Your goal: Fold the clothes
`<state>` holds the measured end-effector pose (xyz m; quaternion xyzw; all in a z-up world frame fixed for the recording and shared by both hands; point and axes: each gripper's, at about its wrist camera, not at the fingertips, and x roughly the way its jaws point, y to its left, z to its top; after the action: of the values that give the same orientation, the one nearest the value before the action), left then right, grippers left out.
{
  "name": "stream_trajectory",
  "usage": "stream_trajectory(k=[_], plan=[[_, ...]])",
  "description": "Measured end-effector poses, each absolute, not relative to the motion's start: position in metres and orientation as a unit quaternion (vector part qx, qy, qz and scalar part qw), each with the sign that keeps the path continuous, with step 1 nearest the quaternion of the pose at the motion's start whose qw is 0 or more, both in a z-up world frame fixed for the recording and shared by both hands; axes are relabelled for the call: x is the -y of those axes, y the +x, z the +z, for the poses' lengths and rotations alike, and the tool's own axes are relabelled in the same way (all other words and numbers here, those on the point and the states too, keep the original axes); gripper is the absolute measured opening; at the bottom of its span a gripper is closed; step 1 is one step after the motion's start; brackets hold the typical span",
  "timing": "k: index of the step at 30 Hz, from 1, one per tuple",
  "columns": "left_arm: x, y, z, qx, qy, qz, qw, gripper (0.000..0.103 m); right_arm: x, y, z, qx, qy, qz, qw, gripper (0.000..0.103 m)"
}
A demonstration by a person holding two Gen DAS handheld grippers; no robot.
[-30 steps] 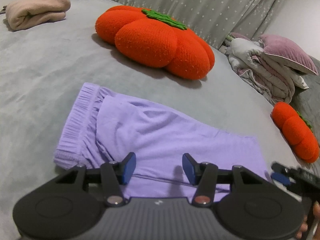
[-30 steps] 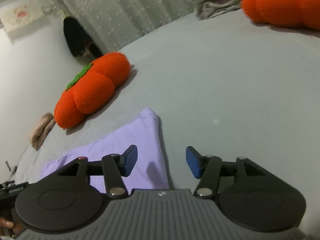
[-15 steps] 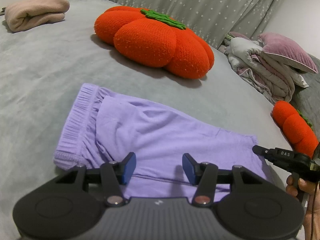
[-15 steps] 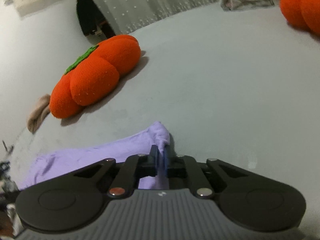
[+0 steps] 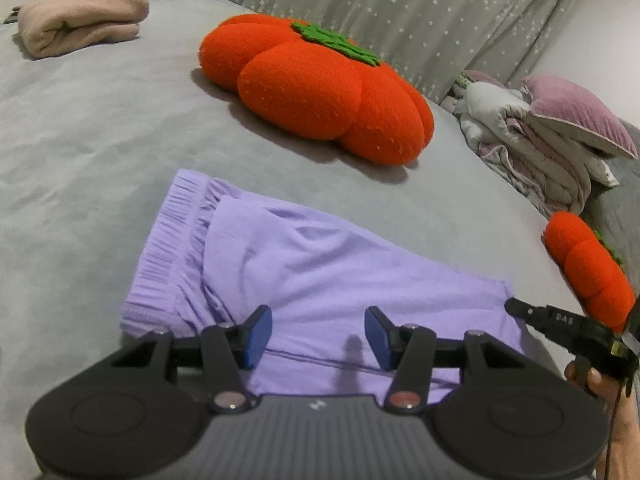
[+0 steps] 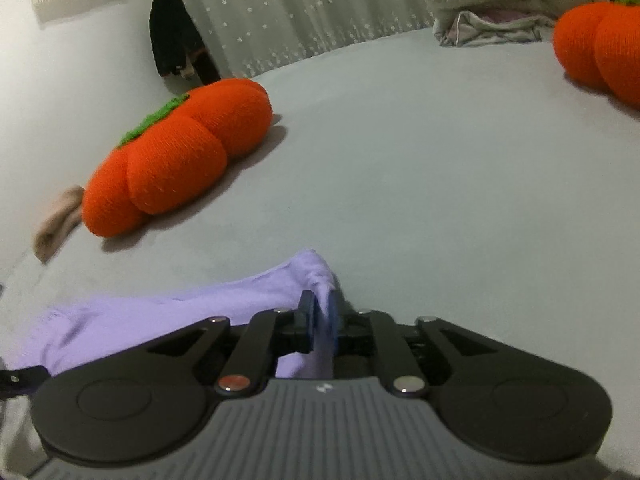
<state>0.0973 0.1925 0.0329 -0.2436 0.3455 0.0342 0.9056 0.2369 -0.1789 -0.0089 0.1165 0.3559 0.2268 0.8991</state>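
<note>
Between the right claw (image 6: 321,320) pads, the purple shorts' (image 6: 168,320) corner.

The shorts (image 5: 320,276) are spread flat on the bed (image 5: 80,152). Behind them a large cushion (image 5: 316,88) is set, with folded cloth (image 5: 80,20) further back to the left. To the right a smaller cushion (image 5: 588,268) is found (bedding (image 5: 532,148) behind it).
</note>
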Motion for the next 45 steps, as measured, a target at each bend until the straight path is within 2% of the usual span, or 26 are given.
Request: stream_trajectory(k=[3, 13, 14, 15, 16, 24, 26, 27, 28, 39, 45], plan=[[-0.198, 0.096, 0.036, -0.338, -0.250, 0.043, 0.906, 0.053, 0.183, 0.236, -0.006, -0.352, 0.125, 0.227, 0.899, 0.033], [-0.199, 0.098, 0.032, -0.345, -0.245, 0.053, 0.904, 0.053, 0.164, 0.241, -0.003, -0.348, 0.091, 0.241, 0.901, 0.033], [-0.199, 0.098, 0.032, -0.346, -0.243, 0.053, 0.904, 0.053, 0.161, 0.241, -0.003, -0.345, 0.082, 0.239, 0.904, 0.031], [-0.198, 0.098, 0.032, -0.348, -0.241, 0.053, 0.904, 0.053, 0.159, 0.242, -0.003, -0.344, 0.077, 0.233, 0.906, 0.014], [-0.198, 0.098, 0.031, -0.349, -0.240, 0.053, 0.904, 0.053, 0.158, 0.243, -0.003, -0.343, 0.072, 0.227, 0.909, 0.007], [-0.202, 0.098, 0.031, -0.347, -0.249, 0.052, 0.903, 0.053, 0.160, 0.242, -0.011, -0.341, 0.093, 0.197, 0.914, 0.007], [-0.203, 0.097, 0.033, -0.343, -0.255, 0.051, 0.903, 0.053, 0.164, 0.237, -0.007, -0.338, 0.110, 0.187, 0.916, 0.025], [-0.203, 0.096, 0.034, -0.340, -0.255, 0.051, 0.904, 0.054, 0.168, 0.231, -0.005, -0.333, 0.117, 0.180, 0.918, 0.040], [-0.202, 0.096, 0.036, -0.337, -0.253, 0.051, 0.905, 0.054, 0.172, 0.224, -0.002, -0.328, 0.124, 0.173, 0.921, 0.046], [-0.192, 0.101, 0.034, -0.356, -0.210, 0.053, 0.909, 0.055, 0.192, 0.144, -0.010, -0.320, 0.123, 0.156, 0.926, 0.044], [-0.186, 0.102, 0.034, -0.360, -0.183, 0.057, 0.913, 0.055, 0.174, 0.130, -0.013, -0.304, 0.079, 0.156, 0.936, 0.023]])
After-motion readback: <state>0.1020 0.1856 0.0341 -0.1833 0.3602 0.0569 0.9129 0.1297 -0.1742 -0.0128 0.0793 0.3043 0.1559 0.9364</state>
